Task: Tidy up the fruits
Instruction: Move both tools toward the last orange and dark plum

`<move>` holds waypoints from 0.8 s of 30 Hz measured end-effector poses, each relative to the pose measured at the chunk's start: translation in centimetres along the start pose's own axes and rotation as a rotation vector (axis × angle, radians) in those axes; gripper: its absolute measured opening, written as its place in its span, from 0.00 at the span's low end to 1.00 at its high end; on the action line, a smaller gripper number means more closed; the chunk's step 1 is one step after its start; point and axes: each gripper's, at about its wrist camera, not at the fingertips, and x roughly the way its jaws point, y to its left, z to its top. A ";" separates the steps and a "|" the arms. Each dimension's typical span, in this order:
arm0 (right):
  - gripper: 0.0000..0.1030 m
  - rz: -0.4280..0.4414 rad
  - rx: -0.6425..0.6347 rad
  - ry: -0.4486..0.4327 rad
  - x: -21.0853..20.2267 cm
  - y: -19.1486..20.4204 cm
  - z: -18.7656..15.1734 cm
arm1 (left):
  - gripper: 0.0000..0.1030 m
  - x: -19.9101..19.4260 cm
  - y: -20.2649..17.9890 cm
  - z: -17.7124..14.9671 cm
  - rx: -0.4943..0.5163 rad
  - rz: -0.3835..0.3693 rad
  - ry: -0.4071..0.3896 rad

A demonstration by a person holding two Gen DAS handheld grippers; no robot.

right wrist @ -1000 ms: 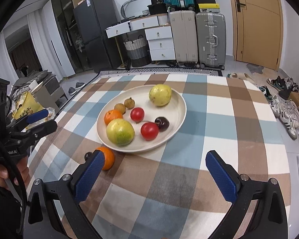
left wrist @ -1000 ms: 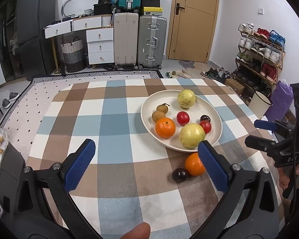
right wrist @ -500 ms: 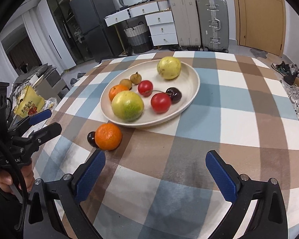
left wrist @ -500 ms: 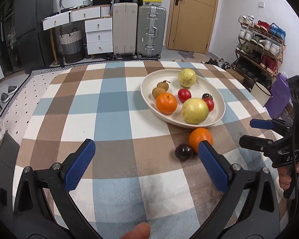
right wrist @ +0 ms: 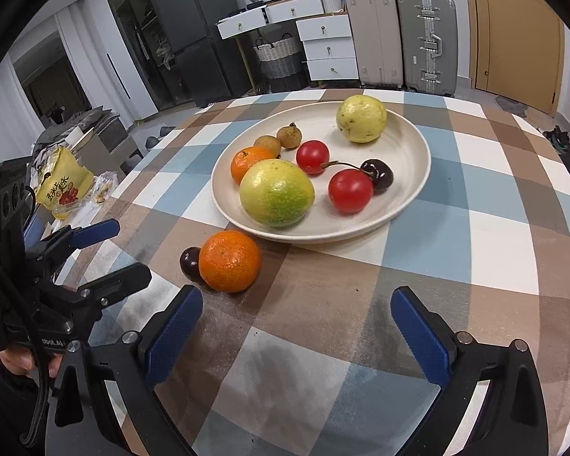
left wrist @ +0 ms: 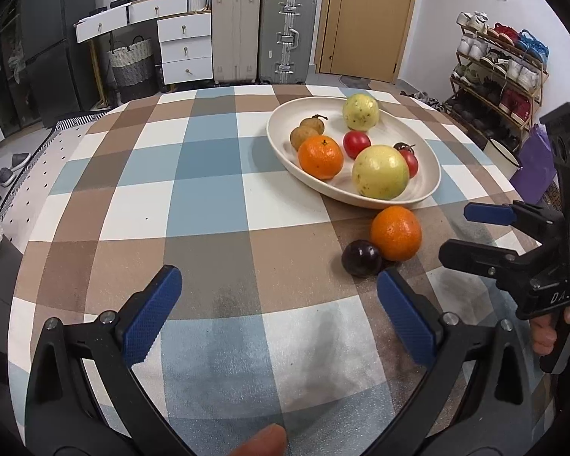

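Observation:
A cream plate [left wrist: 429, 190] [right wrist: 410, 140] on the checked tablecloth holds several fruits: two yellow-green ones, an orange, red tomatoes, a dark cherry, two brown longans. Outside the plate, a loose orange [left wrist: 396, 233] [right wrist: 230, 260] and a dark plum [left wrist: 361, 258] [right wrist: 190, 263] touch each other on the cloth. My left gripper [left wrist: 279, 313] is open and empty, the plum just beyond its right finger. My right gripper [right wrist: 296, 326] is open and empty, the loose orange just beyond its left finger. Each gripper shows in the other's view, the right one [left wrist: 486, 231] and the left one [right wrist: 106, 250].
The round table's edge curves close on both sides. A yellow snack bag [right wrist: 62, 188] lies off the table's left. Suitcases [left wrist: 262, 34], white drawers and a shoe rack [left wrist: 501, 76] stand behind.
Both grippers have moved down and forward toward the loose orange and plum, which now look larger and nearer. No fruit has moved. Both stay open.

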 end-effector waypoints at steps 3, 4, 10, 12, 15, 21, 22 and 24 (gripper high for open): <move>0.98 0.005 -0.007 -0.001 0.4 0.2 0.3 | 1.00 0.2 0.2 -0.1 -0.010 -0.001 0.010; 0.98 0.011 -0.009 -0.001 0.6 0.3 0.5 | 1.00 0.3 0.4 -0.1 -0.019 -0.007 0.013; 0.94 0.033 -0.032 0.002 1.6 1.4 0.9 | 1.00 0.6 1.3 -0.2 -0.057 -0.016 0.018; 0.82 0.032 -0.040 -0.006 1.9 1.8 0.9 | 1.00 0.8 1.4 -0.2 -0.061 -0.015 0.021; 0.81 0.039 -0.043 0.002 2.4 2.1 1.1 | 1.00 1.0 1.4 -0.3 -0.060 -0.015 0.020; 0.72 0.051 -0.054 0.010 3.2 2.8 1.4 | 1.00 1.2 1.4 -0.4 -0.063 -0.019 0.027; 0.71 0.056 -0.055 0.010 3.2 2.8 1.4 | 1.00 1.2 1.4 -0.5 -0.065 -0.021 0.028; 0.65 0.068 -0.050 0.007 3.2 2.8 1.4 | 1.00 1.3 1.4 -0.5 -0.066 -0.022 0.031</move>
